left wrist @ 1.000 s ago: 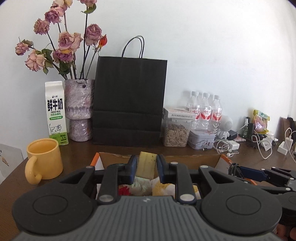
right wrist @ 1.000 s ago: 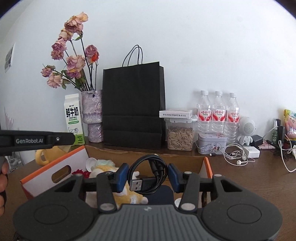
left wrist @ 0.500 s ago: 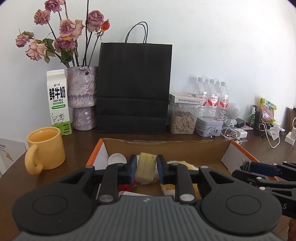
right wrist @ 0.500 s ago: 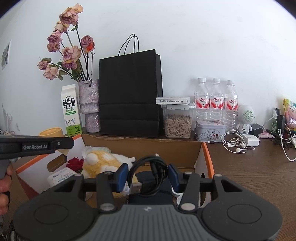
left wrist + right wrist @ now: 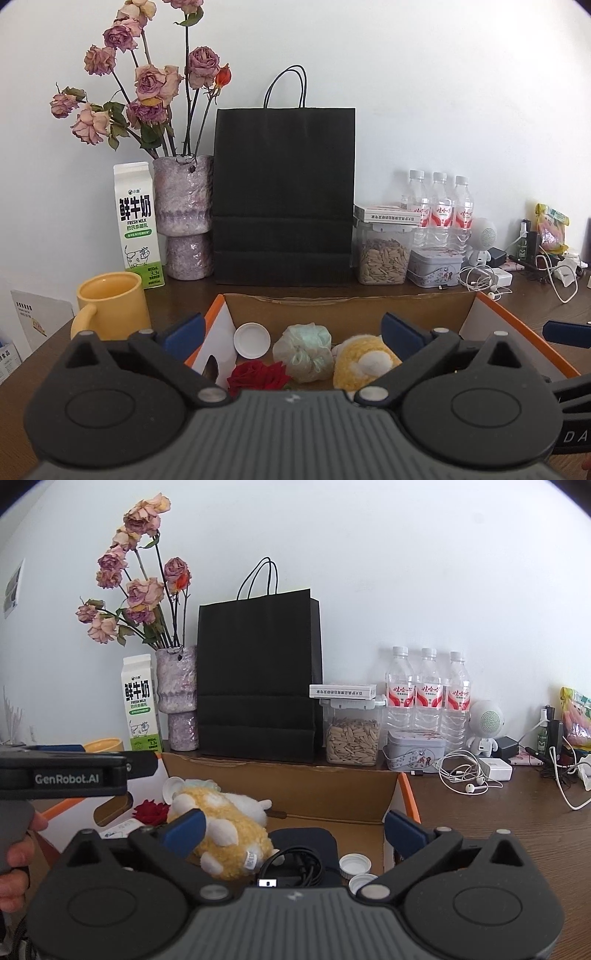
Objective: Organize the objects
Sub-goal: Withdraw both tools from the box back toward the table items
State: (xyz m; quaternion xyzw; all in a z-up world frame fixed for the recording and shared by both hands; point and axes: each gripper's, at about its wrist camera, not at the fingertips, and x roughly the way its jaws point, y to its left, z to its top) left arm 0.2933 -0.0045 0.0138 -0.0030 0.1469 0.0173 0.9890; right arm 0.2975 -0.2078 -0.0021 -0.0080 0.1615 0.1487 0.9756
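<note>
Both pairs of tongs hang over the open cardboard box (image 5: 343,308), which serves as the landmark here. The left tongs (image 5: 291,330) are opening, spread wide with nothing between them; inside the box below them lie a white bottle cap (image 5: 252,339), a pale green mesh pouf (image 5: 306,350), a red fabric rose (image 5: 258,376) and a yellow plush toy (image 5: 364,363). The right tongs (image 5: 293,829) are opening too, wide and empty; a coiled black USB cable (image 5: 295,866) rests in the box on a dark flat pad (image 5: 303,840), beside two more white caps (image 5: 355,864).

Judged from this, the sorted things are already in the box, and the risk lies in pulling away. The cable sits right under the right tongs, so a low withdrawal could snag a loop and drag it back out. The two tools hang close together over the box, so they could knock each other or catch the box's orange-edged wall and shove it toward the yellow mug (image 5: 110,304) just left of it on the tabletop (image 5: 498,823).
</note>
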